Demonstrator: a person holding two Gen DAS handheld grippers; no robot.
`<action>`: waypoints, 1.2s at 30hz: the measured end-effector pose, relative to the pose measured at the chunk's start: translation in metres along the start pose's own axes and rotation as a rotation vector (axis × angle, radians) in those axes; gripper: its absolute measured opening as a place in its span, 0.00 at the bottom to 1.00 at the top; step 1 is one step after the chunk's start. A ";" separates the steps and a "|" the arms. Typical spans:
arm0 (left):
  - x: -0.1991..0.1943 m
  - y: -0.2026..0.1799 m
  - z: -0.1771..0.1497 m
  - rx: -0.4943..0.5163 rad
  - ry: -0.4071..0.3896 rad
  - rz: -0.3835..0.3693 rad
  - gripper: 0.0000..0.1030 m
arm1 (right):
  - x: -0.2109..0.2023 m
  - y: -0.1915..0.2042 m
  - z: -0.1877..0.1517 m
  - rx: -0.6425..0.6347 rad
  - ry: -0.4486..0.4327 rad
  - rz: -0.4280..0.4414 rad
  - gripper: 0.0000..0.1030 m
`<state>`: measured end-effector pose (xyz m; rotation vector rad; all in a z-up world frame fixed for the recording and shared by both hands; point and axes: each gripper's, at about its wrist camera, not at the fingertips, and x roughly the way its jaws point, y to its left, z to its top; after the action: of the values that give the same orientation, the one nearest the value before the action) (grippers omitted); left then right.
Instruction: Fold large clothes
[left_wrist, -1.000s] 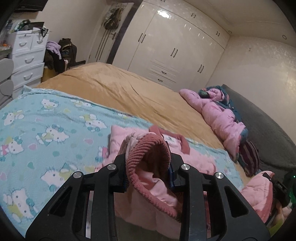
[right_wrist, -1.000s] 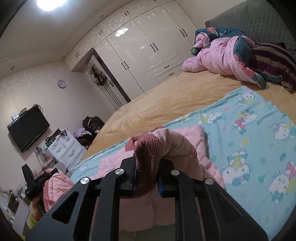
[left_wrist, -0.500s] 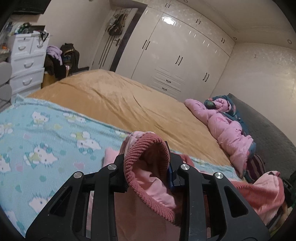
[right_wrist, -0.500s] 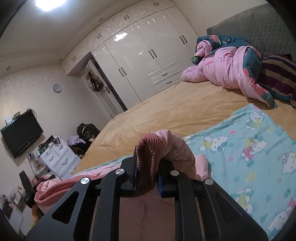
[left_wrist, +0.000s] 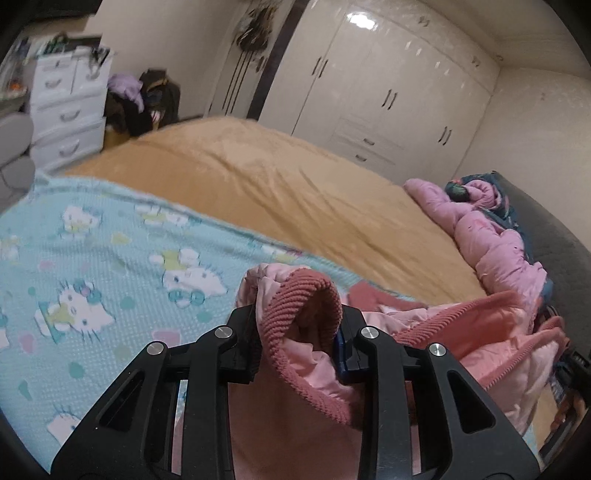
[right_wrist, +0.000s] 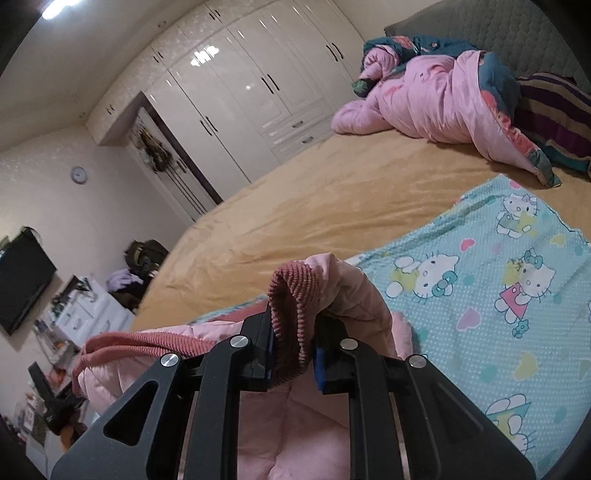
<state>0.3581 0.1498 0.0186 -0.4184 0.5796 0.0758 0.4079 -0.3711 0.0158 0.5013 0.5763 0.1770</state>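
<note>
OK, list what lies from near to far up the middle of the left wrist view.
left gripper shut on the pink jacket's ribbed cuff → turquoise cartoon blanket → tan bedspread → white wardrobe.

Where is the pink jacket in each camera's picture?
Left wrist: pink jacket at bottom centre, ribbed hem pinched in the left gripper.
Right wrist: pink jacket at bottom centre, hem pinched in the right gripper.
Shared landmark: white wardrobe.
</note>
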 end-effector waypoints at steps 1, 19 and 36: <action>0.006 0.003 -0.002 -0.002 0.016 0.005 0.21 | 0.006 0.000 -0.001 0.000 0.006 -0.016 0.14; 0.059 0.016 -0.021 -0.040 0.115 0.011 0.23 | 0.024 0.059 -0.053 -0.049 0.092 0.065 0.79; -0.004 0.003 0.017 0.029 0.003 -0.047 0.84 | 0.101 0.140 -0.172 -0.202 0.306 0.087 0.79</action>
<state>0.3631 0.1594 0.0328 -0.4043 0.5729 0.0214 0.3917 -0.1506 -0.0862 0.3038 0.8257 0.3950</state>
